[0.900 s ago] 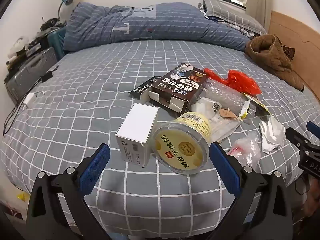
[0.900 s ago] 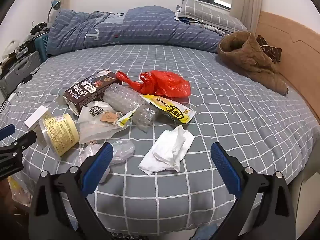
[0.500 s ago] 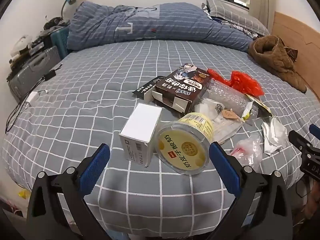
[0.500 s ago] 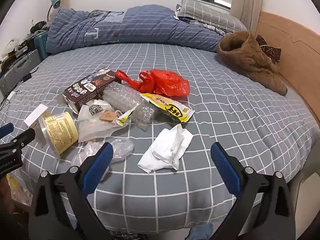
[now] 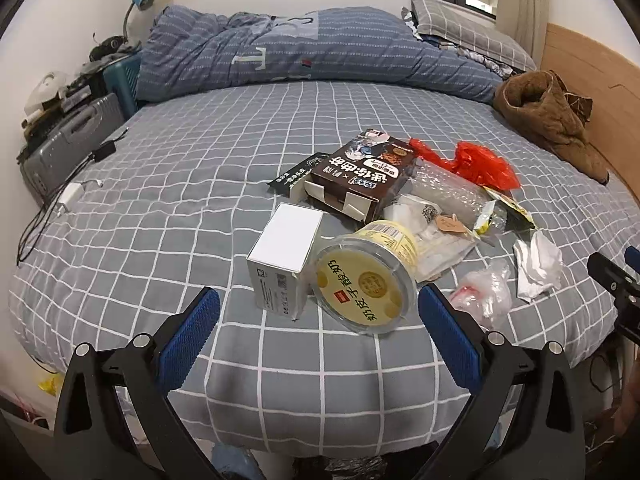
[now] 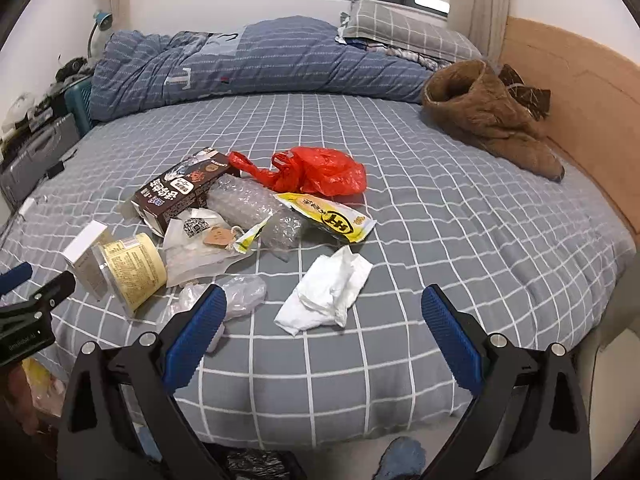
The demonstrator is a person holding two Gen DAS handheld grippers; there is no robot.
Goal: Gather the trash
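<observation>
- The step in hand looks like the approach before a first pick: all the trash lies on the grey checked bedsheet (image 5: 168,184) and neither gripper holds anything.
- Far left of the heap, the small white cardboard box (image 5: 286,252) lies touching the round yellow plastic tub with a clear lid (image 5: 366,276), which is tipped on its side, lid toward the near edge.
- The left gripper (image 5: 319,316) hovers low at the near edge of the bed, its blue-padded jaws spread wide, with box and tub just beyond the gap between them.
- Behind them the dark brown printed carton (image 5: 362,174) lies flat, open flaps toward the near side, beside the clear roll of bubble wrap (image 6: 248,204).
- Farther back lies the crumpled red plastic bag (image 6: 320,170); the yellow snack wrapper (image 6: 328,216) lies just in front of it.
- To the right, the crumpled white tissue (image 6: 330,290) lies on the sheet, with a clear crumpled plastic bag (image 6: 240,294) to its left.
- The right gripper (image 6: 323,316) is also spread open and empty, levelled at the near edge with the tissue just ahead of its gap.
- My guess at the next move: the red bag could serve as the collection sack, or a gripper advances and closes on the nearest piece; the tub would likely roll.
</observation>
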